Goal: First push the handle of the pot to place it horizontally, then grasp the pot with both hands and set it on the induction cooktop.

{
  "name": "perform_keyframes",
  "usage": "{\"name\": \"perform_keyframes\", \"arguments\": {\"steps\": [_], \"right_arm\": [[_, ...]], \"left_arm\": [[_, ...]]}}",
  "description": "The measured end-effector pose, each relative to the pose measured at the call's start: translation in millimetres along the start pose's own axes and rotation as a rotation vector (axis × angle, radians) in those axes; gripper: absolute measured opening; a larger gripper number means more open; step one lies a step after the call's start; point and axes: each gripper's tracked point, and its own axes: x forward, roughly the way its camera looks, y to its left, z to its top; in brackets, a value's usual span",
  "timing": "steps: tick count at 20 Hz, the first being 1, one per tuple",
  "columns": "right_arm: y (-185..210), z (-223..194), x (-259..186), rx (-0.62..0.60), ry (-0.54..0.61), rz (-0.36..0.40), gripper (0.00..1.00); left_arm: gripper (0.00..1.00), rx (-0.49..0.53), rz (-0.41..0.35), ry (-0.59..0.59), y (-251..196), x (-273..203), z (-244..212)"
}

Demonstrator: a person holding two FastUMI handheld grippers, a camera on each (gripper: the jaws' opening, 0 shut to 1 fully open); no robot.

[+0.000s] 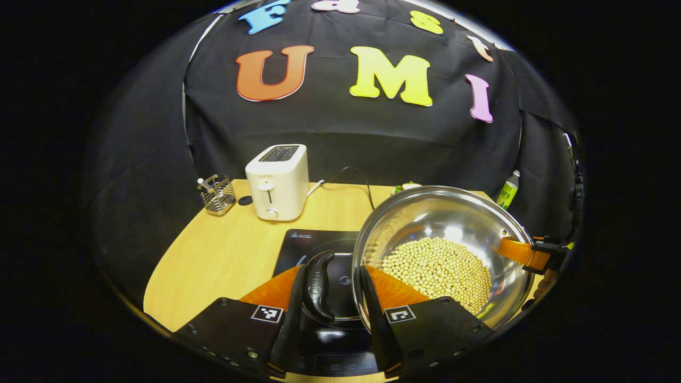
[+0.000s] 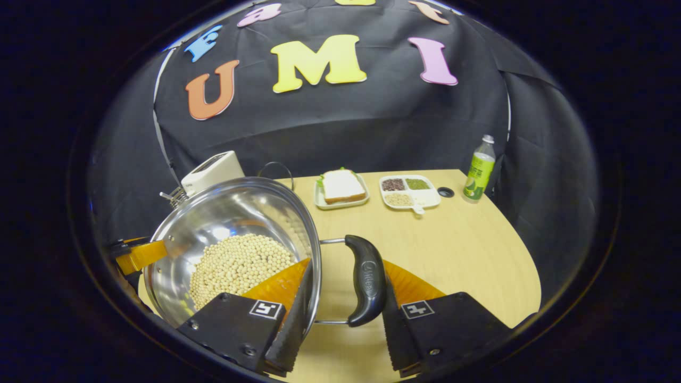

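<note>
Light falls from overhead, bright and even on the surface (image 1: 223,255). White glare spots sit inside the steel pot (image 1: 452,234), toward 12 o'clock. Both views bend strongly at the edges, where the cloth wall darkens. Focus stays sharp; shadows are short and soft.

White toaster (image 1: 277,182) with black cord (image 1: 355,177), beside a wire utensil holder (image 1: 217,194), at the back of the wooden table (image 1: 213,260). Sandwich plate (image 2: 340,188), divided tray of beans (image 2: 408,192) and green bottle (image 2: 479,170) stand along the table's far edge.
</note>
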Motion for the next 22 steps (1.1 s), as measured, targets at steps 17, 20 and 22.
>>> {"name": "perform_keyframes", "arguments": {"steps": [17, 20, 22], "right_arm": [[93, 6, 76, -0.005, 0.073, 0.064, 0.66], [95, -9, 85, -0.009, 0.089, 0.059, 0.67], [91, -14, 87, -0.015, 0.088, 0.051, 0.67]], "left_arm": [[0.55, -0.049, 0.085, 0.033, 71, 23, 32], [0.55, -0.061, 0.083, 0.059, 71, 22, 34], [0.55, -0.069, 0.073, 0.075, 71, 22, 32]]}}
